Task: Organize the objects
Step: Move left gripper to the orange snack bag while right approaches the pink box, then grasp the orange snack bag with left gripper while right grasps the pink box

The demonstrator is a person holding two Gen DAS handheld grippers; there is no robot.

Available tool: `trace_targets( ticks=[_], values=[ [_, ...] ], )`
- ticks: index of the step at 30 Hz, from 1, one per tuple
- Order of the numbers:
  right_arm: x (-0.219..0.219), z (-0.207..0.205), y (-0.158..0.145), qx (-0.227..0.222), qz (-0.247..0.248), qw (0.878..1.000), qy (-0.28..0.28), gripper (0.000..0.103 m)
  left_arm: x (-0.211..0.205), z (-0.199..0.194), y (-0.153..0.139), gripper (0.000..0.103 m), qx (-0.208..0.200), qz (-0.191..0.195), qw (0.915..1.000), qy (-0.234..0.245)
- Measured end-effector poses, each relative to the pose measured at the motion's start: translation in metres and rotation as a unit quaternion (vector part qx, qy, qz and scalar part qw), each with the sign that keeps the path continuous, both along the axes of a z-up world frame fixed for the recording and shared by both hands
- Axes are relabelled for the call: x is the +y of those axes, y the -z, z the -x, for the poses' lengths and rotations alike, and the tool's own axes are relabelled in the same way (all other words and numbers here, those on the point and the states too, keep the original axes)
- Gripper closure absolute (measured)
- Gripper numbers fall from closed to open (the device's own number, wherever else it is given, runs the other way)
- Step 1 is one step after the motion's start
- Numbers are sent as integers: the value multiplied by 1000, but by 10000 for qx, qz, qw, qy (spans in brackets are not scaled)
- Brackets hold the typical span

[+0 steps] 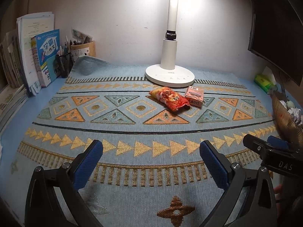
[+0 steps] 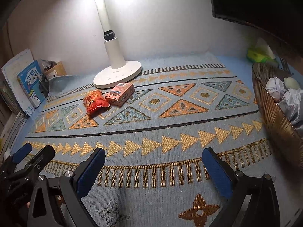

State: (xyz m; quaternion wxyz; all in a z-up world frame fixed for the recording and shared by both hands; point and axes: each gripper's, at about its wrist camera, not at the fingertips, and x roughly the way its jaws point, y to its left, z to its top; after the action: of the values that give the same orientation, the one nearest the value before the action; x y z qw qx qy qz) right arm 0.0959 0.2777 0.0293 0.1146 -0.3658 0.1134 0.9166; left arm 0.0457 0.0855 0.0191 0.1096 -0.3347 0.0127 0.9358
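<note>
A red snack packet (image 1: pixel 169 98) lies on the patterned blue mat (image 1: pixel 132 128), touching a small pink carton (image 1: pixel 194 96) on its right, both just in front of the lamp base. Both also show in the right wrist view: the packet (image 2: pixel 96 101) and the carton (image 2: pixel 119 93). My left gripper (image 1: pixel 151 160) is open and empty, low over the mat's near part, well short of them. My right gripper (image 2: pixel 153 167) is open and empty, to the right of the left one. A brown ribbed basket (image 2: pixel 272 113) at the right holds crumpled paper.
A white desk lamp (image 1: pixel 169 71) stands at the back middle. Books (image 1: pixel 37 56) and pen holders (image 1: pixel 83 49) line the back left. A dark monitor (image 1: pixel 274 28) hangs at the right, with a green tissue pack (image 1: pixel 264 82) below it.
</note>
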Motion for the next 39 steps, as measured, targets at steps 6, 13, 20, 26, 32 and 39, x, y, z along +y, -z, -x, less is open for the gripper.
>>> trace_targets(
  ticks=[6, 13, 20, 26, 32, 39],
  values=[
    [3, 21, 6, -564, 251, 9973, -386, 19, -1, 22, 2, 7, -607, -55, 9977, -296],
    [36, 69, -15, -562, 872, 9940, -341, 41, 19, 107, -19, 15, -849, -630, 9943, -171],
    [50, 139, -1, -822, 1845, 9788, -341, 41, 56, 144, 9, 14, -945, 37, 9954, 172],
    [29, 173, 11, -994, 1967, 9746, -395, 29, 54, 151, 22, 14, -1073, 154, 9938, 233],
    [10, 187, 11, -1014, 1353, 9854, -184, 29, 22, 151, 20, 12, -1233, -366, 9917, 33],
    [-2, 190, 11, -1050, 816, 9908, -260, 54, -2, 152, 18, 13, -1222, -489, 9911, -185]
  ],
)
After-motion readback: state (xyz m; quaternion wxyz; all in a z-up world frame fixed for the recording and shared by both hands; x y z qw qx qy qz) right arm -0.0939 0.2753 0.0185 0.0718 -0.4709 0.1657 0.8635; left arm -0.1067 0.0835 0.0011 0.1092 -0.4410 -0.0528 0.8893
